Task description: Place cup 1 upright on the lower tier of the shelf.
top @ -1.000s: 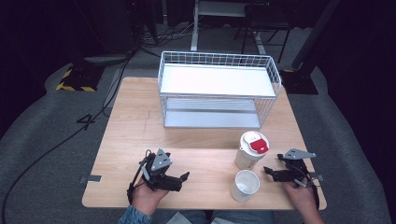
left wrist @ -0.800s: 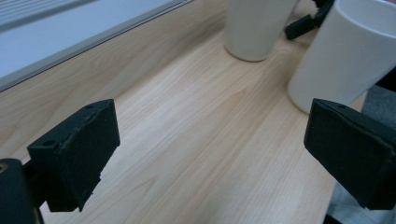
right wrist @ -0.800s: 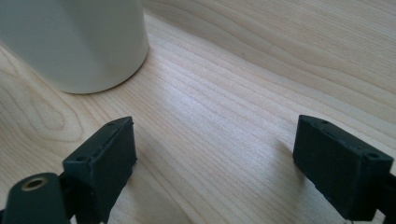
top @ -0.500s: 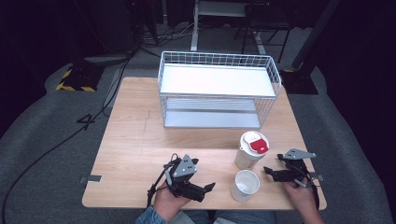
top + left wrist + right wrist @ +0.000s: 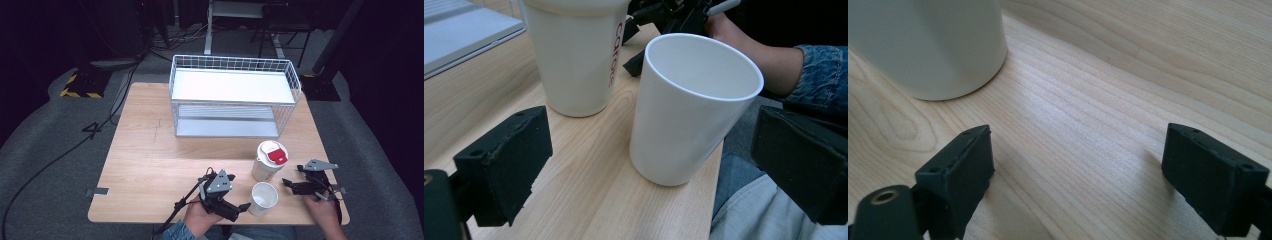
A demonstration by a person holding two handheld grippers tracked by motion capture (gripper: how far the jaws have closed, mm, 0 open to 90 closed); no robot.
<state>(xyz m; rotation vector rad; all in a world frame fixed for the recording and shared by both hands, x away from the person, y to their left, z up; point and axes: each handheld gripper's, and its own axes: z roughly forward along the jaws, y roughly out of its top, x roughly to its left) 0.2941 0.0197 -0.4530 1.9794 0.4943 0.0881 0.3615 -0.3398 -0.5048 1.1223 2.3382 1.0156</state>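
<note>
1. Left gripper [image 5: 241,207], jaws wide and empty, has slid right along the near edge and now stands just left of the open cup [image 5: 263,198].
2. Right gripper [image 5: 289,184] has not moved; jaws apart, holding nothing.
3. Left gripper view shows red lettering on the lidded cup [image 5: 574,55]; high view shows its red lid tab.

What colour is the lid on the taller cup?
White with a red tab; the lid shows best in the high view.
</note>
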